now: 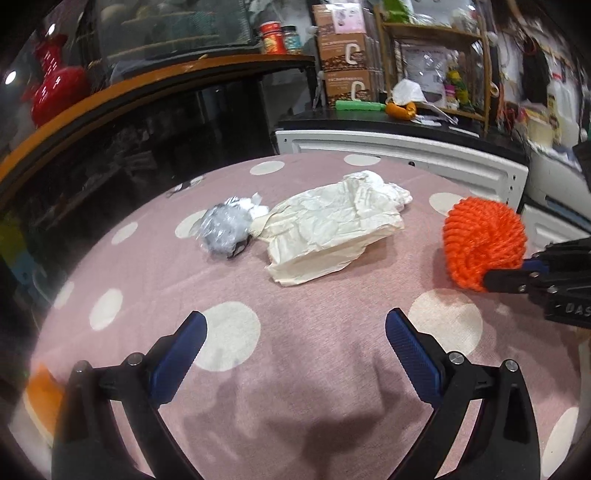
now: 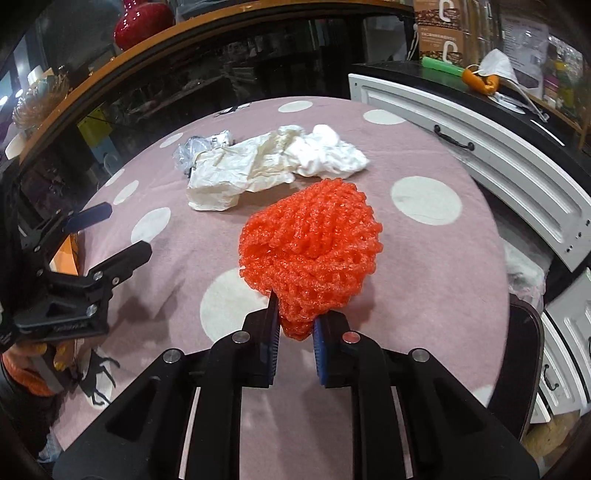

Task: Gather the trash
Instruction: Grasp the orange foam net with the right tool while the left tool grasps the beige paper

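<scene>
right gripper (image 2: 295,325): clenched on orange net (image 2: 310,251), 6 o'clock of right wrist view, above pink dotted bench (image 2: 424,258). left gripper (image 1: 295,332): released, nothing between jaws. cream bag (image 1: 325,236): bench centre. white tissue (image 2: 328,151): 12 o'clock. clear plastic wad (image 1: 221,230): 10 o'clock of bag.

Ahead of the fingers, a pink, white-dotted counter (image 1: 295,369); beyond it a dark glass cabinet (image 1: 147,122), white drawers (image 1: 406,151) and a wooden shelf (image 1: 436,33).
</scene>
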The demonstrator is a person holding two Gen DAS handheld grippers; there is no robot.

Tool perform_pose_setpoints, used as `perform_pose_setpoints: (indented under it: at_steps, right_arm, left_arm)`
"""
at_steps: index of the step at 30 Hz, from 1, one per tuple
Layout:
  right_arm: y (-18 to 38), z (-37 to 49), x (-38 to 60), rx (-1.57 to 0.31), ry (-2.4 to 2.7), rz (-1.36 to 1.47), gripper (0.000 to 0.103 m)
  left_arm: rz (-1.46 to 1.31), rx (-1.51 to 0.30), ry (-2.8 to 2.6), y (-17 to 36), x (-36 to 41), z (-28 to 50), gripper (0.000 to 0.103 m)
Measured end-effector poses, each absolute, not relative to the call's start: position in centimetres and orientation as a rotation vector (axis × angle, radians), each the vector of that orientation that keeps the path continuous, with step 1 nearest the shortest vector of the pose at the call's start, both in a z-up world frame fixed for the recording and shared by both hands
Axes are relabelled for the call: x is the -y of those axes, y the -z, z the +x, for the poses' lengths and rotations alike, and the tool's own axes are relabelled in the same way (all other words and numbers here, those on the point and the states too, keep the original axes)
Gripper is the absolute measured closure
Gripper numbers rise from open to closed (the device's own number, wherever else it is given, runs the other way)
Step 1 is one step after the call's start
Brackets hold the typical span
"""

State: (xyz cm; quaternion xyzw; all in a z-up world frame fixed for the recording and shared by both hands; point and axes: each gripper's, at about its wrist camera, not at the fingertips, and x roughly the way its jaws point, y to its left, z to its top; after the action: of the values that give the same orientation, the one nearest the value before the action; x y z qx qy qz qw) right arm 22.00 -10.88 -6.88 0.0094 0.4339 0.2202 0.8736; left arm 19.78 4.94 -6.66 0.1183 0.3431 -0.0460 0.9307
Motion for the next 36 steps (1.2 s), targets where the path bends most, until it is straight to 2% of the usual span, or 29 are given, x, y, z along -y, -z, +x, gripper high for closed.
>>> perform_pose_setpoints:
  at_steps: [19,21,24,26,29,36]
  right_arm:
    - [6.6,15.9,19.5,-0.888,-0.36,0.081,0.086]
    - [6.8,15.7,20.1,-0.888,-0.349,0.1,0.086]
    - [7.0,15.3,20.8,-0.89,-0.337,0.116,0.086]
    - [7.1,15.1,21.2,-0.891,-0.333,0.123,0.086]
    - [7.3,14.9,21.5,-0.89,-0.329,0.135,0.086]
    - [7.3,14.6,21.9,-0.877,-0.32,0.139,0.086]
  left_arm:
    - [0.457,-0.7,0.134,8.1,-0.7,25.8,0.007]
    - [0.472,-0.714,0.121,8.6,-0.3,26.6,0.012]
    - [0.484,-0.718,0.113,9.0,0.3,27.2,0.026]
    - [0.491,-0.712,0.091,9.1,0.5,27.3,0.042]
    - [0.457,-0.71,0.088,9.0,0.3,26.9,0.058]
    - [0.342,-0.639,0.062,6.7,-1.4,24.5,0.072]
